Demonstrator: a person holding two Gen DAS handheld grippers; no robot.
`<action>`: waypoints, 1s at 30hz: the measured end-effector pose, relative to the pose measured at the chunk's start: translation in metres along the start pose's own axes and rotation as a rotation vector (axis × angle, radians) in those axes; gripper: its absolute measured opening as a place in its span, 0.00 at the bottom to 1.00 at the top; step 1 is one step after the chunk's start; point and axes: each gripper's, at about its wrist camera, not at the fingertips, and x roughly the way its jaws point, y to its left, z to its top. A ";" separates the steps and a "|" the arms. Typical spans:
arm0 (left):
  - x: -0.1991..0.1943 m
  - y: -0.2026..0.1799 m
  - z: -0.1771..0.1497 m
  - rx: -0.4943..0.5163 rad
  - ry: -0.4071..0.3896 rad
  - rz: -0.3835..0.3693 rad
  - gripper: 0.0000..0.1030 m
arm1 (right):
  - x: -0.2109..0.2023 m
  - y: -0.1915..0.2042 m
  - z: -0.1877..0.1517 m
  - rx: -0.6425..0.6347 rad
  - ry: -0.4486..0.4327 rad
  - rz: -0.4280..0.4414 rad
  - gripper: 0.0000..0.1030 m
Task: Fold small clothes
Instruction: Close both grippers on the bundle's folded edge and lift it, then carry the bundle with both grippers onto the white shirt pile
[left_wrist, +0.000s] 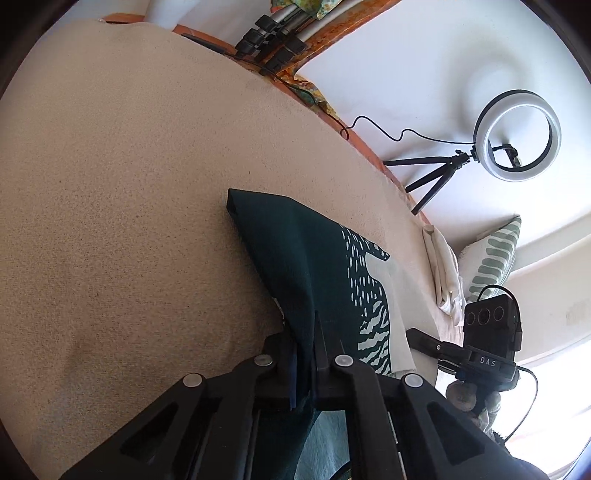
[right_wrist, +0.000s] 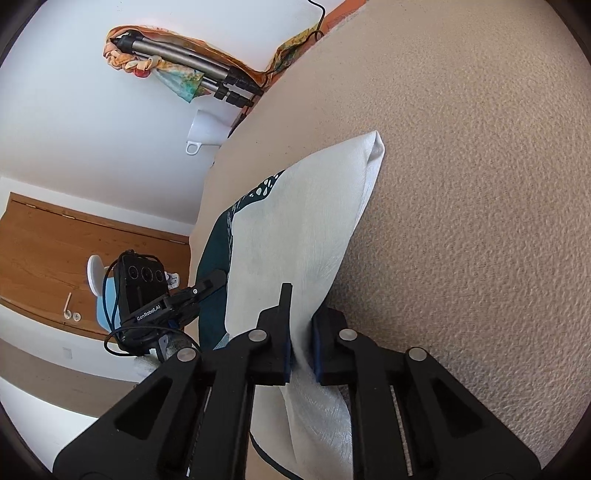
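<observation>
Ring light (left_wrist: 519, 134) on small tripod (left_wrist: 430, 173) ahead-right of left gripper, cable trailing. Striped pillow (left_wrist: 493, 258) near right. Folded tripod (right_wrist: 192, 68), white jug (right_wrist: 205, 131) ahead-left of right gripper; wooden door (right_wrist: 51, 251) left.

Beige, nubbly bed cover (left_wrist: 110, 184) filling most of both wrist views. On it, a folded dark teal and white garment (left_wrist: 295, 258), centre toward 5 o'clock in the left view. At 12 o'clock by the far edge, a collapsed tripod (left_wrist: 273, 33). At 4 o'clock along the edge, a rumpled white cloth (left_wrist: 443, 273).
</observation>
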 end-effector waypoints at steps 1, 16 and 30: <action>-0.003 -0.004 -0.001 0.017 -0.013 0.013 0.00 | -0.002 0.004 -0.001 -0.017 -0.008 -0.016 0.07; -0.037 -0.042 -0.002 0.119 -0.099 0.049 0.00 | -0.032 0.048 -0.002 -0.139 -0.107 -0.081 0.05; -0.035 -0.125 -0.003 0.228 -0.138 -0.032 0.00 | -0.120 0.072 -0.001 -0.229 -0.228 -0.101 0.05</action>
